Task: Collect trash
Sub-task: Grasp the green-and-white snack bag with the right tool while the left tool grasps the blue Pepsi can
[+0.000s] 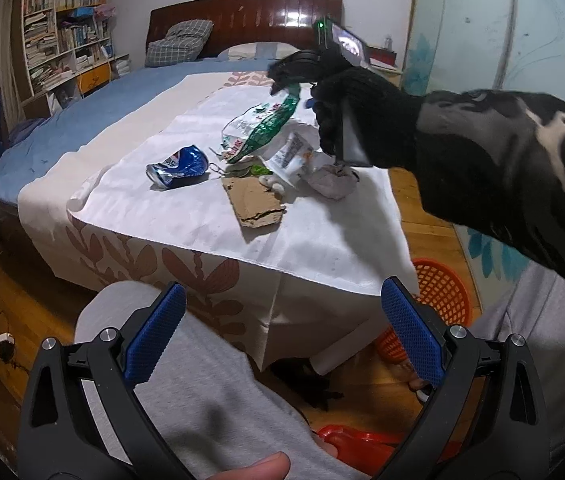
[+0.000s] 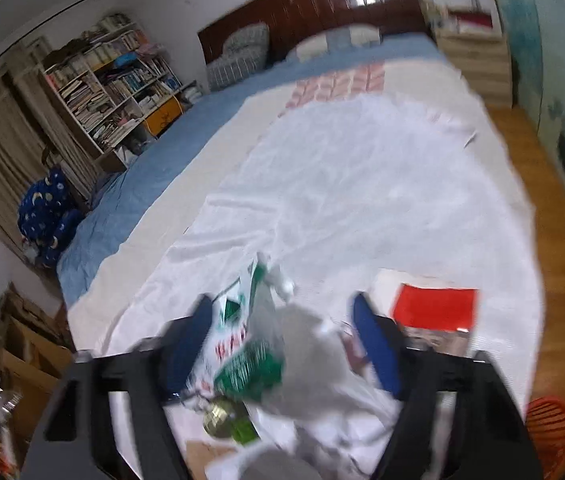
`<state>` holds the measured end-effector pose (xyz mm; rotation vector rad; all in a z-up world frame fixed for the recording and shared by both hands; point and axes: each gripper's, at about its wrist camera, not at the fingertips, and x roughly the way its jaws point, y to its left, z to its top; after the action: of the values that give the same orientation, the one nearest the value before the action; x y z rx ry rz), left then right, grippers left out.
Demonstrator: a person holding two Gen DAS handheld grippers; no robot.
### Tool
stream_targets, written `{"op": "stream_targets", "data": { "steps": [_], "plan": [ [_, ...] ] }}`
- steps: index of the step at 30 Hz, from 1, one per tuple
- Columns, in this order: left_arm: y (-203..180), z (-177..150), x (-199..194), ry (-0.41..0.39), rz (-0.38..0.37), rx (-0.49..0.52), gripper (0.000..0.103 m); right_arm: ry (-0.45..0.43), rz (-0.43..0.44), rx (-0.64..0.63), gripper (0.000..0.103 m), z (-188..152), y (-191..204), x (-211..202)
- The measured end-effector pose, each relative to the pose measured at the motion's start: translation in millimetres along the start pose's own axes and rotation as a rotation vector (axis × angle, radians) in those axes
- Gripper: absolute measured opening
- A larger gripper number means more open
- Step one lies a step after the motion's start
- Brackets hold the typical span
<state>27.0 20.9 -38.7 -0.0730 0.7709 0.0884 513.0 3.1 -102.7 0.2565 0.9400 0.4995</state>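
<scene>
Left wrist view: gloved right hand (image 1: 346, 116) reaches over the bed's white sheet (image 1: 186, 208), its gripper (image 1: 282, 80) pinching a green-white wrapper (image 1: 266, 128); left gripper (image 1: 282, 332) gapes empty.

Blue crushed can (image 1: 177, 167), green-and-white wrapper (image 1: 260, 128), orange basket (image 1: 442, 294).

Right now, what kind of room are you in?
A bedroom, most likely in someone's home. There is a big bed with a dark wooden headboard and pillows, and a bookshelf crammed with books stands against the wall beside it.
</scene>
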Motion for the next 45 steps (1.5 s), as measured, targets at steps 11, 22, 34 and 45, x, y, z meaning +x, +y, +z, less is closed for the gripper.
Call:
{"op": "stream_targets", "data": {
  "steps": [11, 22, 34, 45],
  "plan": [
    [72.8, 73.4, 64.2, -0.058, 0.072, -0.12, 0.097, -0.132, 0.209, -0.066, 0.007, 1.8, 11.0, -64.1],
    [197.5, 138.3, 222.3, 0.105, 0.015, -0.524, 0.097, -0.251, 0.356, -0.127, 0.007, -48.5, -13.8, -246.2],
    [176.9, 115.1, 272.0, 0.241, 0.063, -0.541, 0.036, -0.214, 0.304, -0.123, 0.007, -103.0, -60.3, -284.3],
    [173.1, 137.6, 236.8, 0.156, 0.056, -0.48, 0.021, -0.228, 0.283, -0.126, 0.007, -99.0, -71.3, -298.0]
  ]
}}
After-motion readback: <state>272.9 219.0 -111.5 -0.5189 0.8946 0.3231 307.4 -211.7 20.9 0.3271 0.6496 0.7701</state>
